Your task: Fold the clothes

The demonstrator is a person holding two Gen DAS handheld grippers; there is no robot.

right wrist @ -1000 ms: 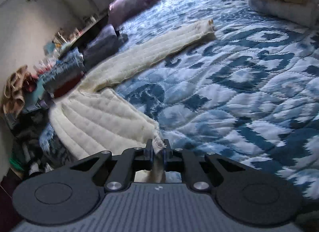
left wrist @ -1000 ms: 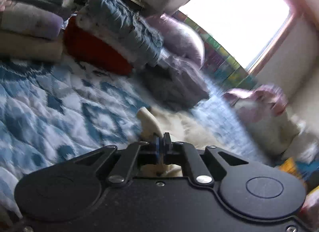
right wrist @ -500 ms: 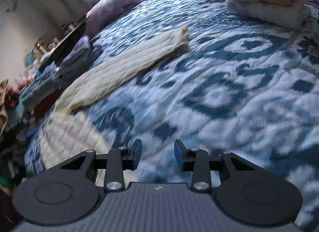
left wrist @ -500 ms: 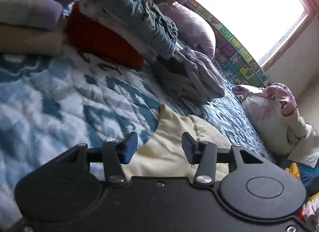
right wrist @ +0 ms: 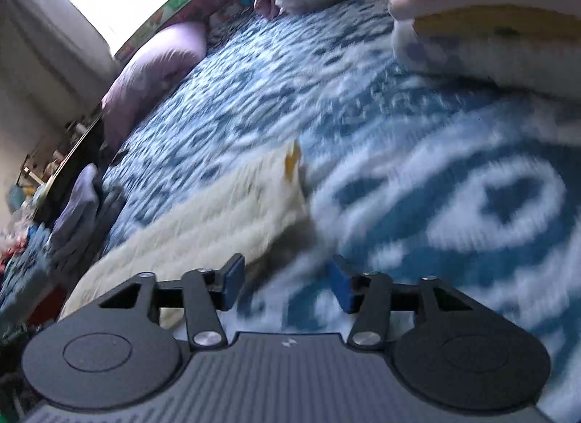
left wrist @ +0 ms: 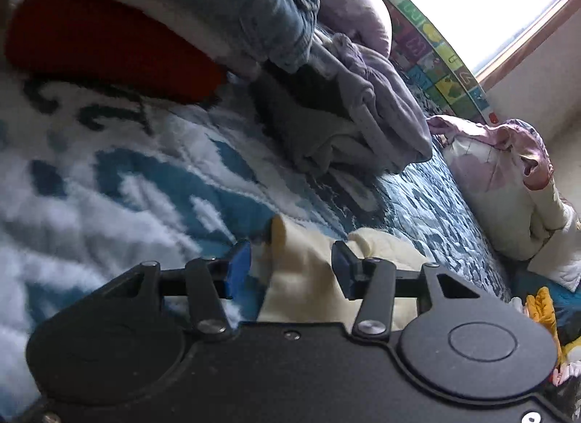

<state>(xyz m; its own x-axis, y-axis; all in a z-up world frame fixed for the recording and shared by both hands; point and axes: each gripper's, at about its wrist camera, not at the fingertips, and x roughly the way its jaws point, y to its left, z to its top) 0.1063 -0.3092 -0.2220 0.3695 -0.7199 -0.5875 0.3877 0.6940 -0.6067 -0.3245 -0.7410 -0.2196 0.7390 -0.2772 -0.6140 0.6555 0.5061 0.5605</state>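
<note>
Cream quilted garment point(left wrist: 308, 274) lies flat on the blue patterned bedspread point(right wrist: 435, 186). Left gripper point(left wrist: 290, 270) gapes above its edge; right gripper point(right wrist: 287, 285) gapes beside its end, holding nothing.

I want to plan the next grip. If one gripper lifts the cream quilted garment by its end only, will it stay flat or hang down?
The cream quilted garment will probably sag: it lies limp along the blue patterned bedspread. Its padded quilting suggests soft, slightly bulky folds, not sharp creases. The textured surface likely gives the open right gripper fair grip.
</note>
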